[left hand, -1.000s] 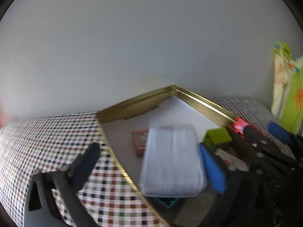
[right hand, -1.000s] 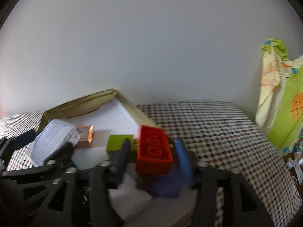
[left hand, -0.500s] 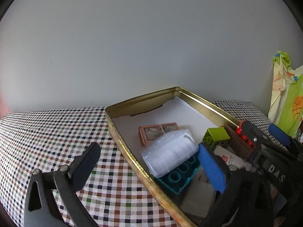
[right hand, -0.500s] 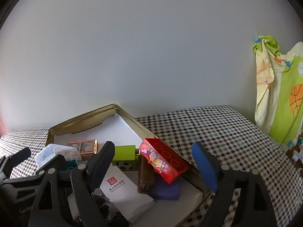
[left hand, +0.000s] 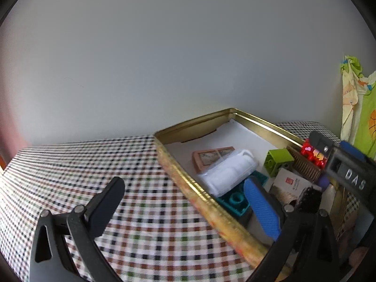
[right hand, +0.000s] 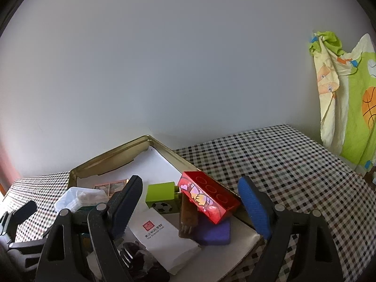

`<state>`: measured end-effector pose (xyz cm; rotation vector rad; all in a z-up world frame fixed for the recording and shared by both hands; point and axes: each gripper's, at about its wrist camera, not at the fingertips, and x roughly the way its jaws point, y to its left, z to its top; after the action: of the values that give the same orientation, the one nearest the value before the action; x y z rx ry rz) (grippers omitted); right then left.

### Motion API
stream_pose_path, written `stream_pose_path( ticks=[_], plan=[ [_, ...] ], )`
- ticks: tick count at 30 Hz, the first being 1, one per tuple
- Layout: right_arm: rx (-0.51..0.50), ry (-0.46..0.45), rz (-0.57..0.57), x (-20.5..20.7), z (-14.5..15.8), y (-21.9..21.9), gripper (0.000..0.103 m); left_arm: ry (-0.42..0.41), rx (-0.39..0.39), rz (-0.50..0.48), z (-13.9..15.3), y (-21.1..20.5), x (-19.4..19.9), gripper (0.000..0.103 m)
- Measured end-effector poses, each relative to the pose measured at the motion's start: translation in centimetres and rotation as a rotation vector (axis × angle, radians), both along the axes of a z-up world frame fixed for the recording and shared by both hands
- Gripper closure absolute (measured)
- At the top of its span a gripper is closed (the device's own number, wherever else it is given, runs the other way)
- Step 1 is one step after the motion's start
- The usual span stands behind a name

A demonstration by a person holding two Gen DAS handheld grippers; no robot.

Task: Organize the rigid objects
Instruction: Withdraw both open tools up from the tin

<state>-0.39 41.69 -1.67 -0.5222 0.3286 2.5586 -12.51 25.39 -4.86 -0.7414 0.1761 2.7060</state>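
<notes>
So both tongs are empty at this point. The right gripper [right hand: 190, 202] has just been opening its jaws and now stands spread wide with nothing between the pads; a second ago it was clamped on the red brick [right hand: 208, 196], which now lies tilted inside the gold tin [right hand: 108, 159], leaning against the tin's right rim with its low end on a purple block [right hand: 215, 232]. Beside the brick sits a green cube [right hand: 161, 193] with a football print, and a brown comb-like piece [right hand: 188, 218] stands between them, though I can't make out exactly what it is.

The left gripper [left hand: 185, 202] is also spread open and holding nothing. One finger hangs over the checked tablecloth [left hand: 105, 162] outside the tin, the blue-padded one over the tin's near corner. A second ago the clear plastic box [left hand: 229, 172] filled the space between its fingers; now that box rests in the tin, propped on a teal brick [left hand: 235, 201] and partly covering a pink-framed card [left hand: 209, 156]. The left view has pulled back and sideways since then, so more tablecloth shows.

A white paper packet [right hand: 162, 237] with a red stamp lies at the near end of the tin, next to something dark and blurry. A green and yellow cloth [right hand: 347, 108] hangs at the far right.
</notes>
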Motion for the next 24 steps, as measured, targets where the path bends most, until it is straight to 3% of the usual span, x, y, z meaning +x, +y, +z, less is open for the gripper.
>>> stream_pose_path(
  ticks=[6,11,24],
  plan=[
    [0.128,0.111,-0.062,2.1,1.1,-1.9,0.018,0.065,-0.003,0.007,0.7,-1.7,1.7,0.000],
    [0.230,0.144,-0.119,3.4,1.6,-3.9,0.018,0.075,0.025,0.020,1.0,-3.0,2.1,0.000],
    [0.212,0.214,-0.198,7.2,1.9,-6.3,0.018,0.111,0.056,0.008,1.6,-5.2,4.4,0.000]
  ],
)
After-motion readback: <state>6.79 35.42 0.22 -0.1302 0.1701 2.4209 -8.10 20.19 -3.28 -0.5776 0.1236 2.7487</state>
